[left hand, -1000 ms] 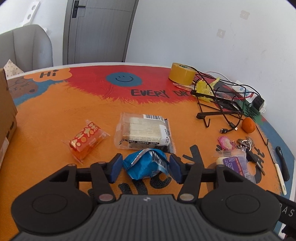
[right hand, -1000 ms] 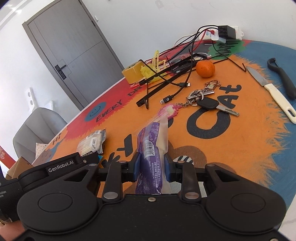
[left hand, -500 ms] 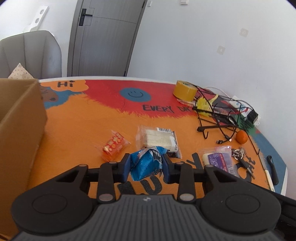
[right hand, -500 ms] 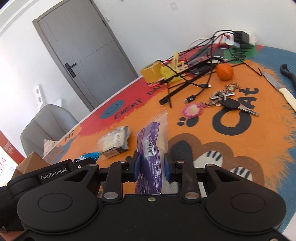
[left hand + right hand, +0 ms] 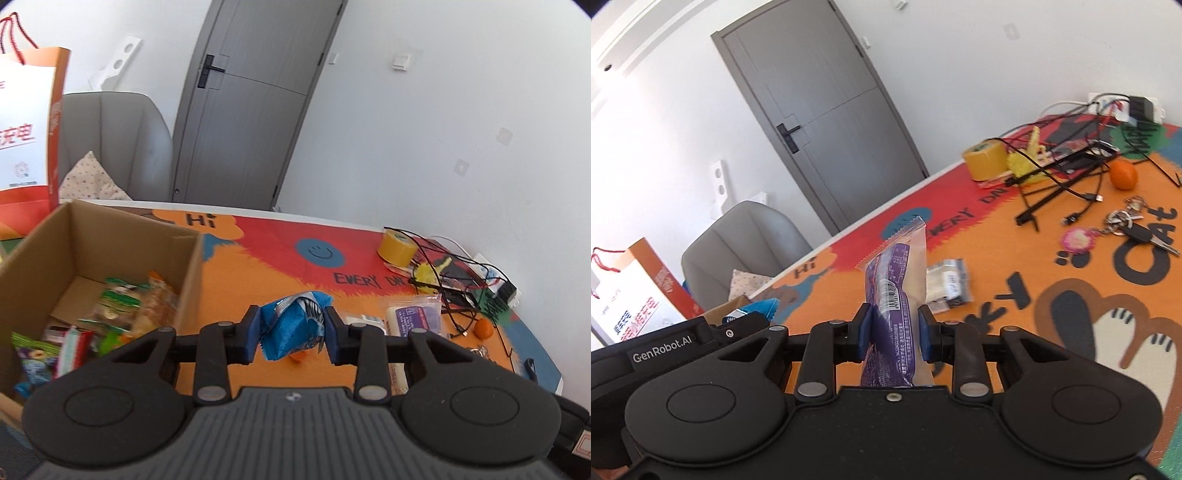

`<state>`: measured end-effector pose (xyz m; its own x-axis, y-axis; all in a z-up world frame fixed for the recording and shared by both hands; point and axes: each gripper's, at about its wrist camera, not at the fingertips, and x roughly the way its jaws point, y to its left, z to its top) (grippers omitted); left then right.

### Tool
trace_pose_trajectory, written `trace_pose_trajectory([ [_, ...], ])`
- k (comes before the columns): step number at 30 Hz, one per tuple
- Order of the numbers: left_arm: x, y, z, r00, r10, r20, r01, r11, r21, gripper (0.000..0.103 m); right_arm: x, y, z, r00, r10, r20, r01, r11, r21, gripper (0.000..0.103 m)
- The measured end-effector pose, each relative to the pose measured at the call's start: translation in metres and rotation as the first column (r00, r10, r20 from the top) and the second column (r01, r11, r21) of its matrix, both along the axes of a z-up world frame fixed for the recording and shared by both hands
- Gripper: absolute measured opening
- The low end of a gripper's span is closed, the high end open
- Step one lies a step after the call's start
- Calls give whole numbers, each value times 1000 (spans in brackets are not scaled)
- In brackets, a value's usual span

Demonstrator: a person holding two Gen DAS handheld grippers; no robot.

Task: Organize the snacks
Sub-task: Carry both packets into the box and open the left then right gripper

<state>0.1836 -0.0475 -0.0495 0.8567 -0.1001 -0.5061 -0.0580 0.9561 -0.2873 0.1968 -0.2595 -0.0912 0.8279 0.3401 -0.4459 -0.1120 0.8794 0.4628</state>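
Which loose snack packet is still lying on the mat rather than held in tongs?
The clear-wrapped pale packet with a barcode label; the blue packet and purple packet are each clamped in tongs.

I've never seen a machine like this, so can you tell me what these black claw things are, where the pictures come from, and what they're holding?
They are two grabbers that a person holds, one in each hand. Each carries a camera looking along its two fingers, so each picture is one grabber's view.

The left gripper squeezes a blue snack packet. Beside it is a cardboard box with snacks already inside.

The right gripper squeezes a purple snack packet.

Below is a colourful table with another snack packet, keys, an orange, yellow tape and tangled cables.
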Motion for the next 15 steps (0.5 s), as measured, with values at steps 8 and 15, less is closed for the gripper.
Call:
trace_pose_trajectory([
  [8, -21, 48, 13, 996, 87, 16, -87, 996, -6, 34, -7, 36, 20, 997, 57, 45, -58, 998, 1, 27],
  [15, -35, 83, 10, 990, 140, -18, -140, 990, 0, 35, -13, 71, 31, 991, 111, 69, -111, 994, -5, 27],
])
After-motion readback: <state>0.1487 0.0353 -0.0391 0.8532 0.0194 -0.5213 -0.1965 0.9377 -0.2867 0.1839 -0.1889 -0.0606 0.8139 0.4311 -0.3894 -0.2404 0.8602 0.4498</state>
